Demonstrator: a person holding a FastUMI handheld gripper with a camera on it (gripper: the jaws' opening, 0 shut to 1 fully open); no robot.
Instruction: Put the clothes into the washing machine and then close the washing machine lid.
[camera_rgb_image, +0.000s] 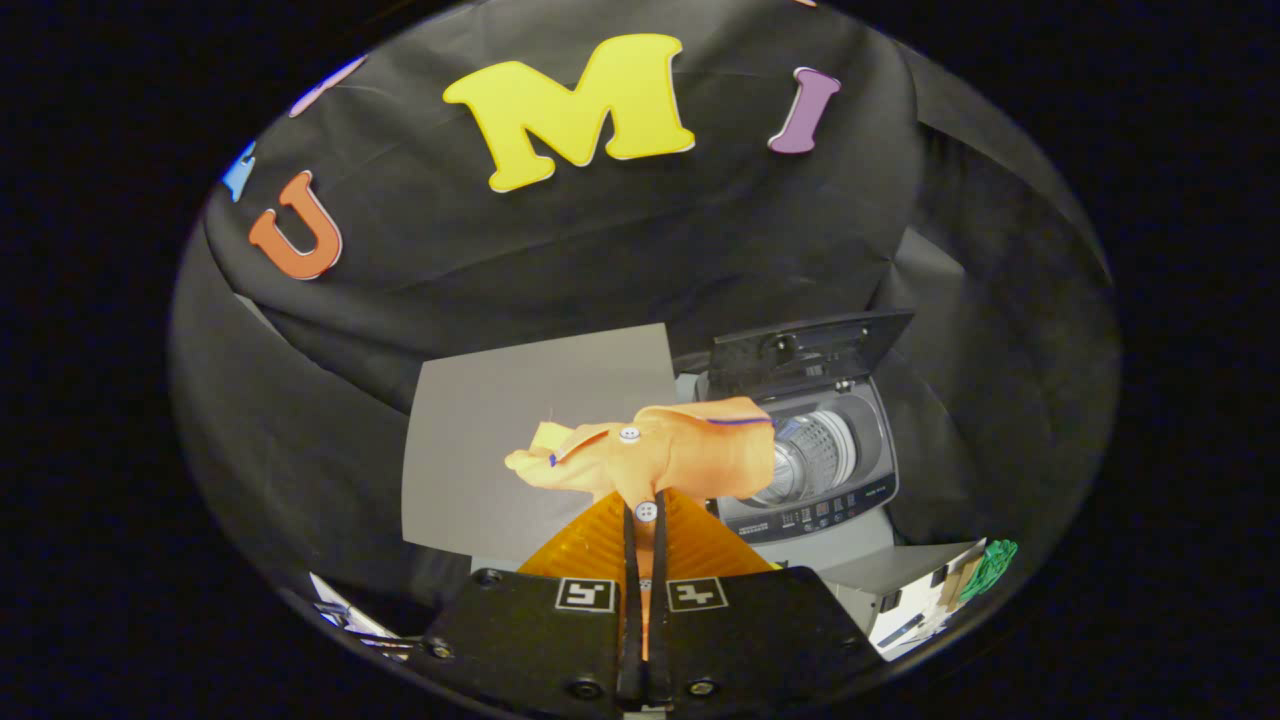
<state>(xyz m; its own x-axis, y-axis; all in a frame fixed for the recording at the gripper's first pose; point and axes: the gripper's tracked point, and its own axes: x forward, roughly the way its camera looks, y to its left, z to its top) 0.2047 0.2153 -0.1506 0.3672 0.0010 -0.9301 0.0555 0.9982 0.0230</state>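
The gripper (645, 520) is clenched on an orange garment (660, 455), both fingers pinching the cloth, which bunches just ahead of them above a grey board (500, 420). The washer (820, 450) stands beyond and to the right, lid (805, 350) raised, drum open. The carry is under way, it seems; next the garment must travel right over the drum, then drop.
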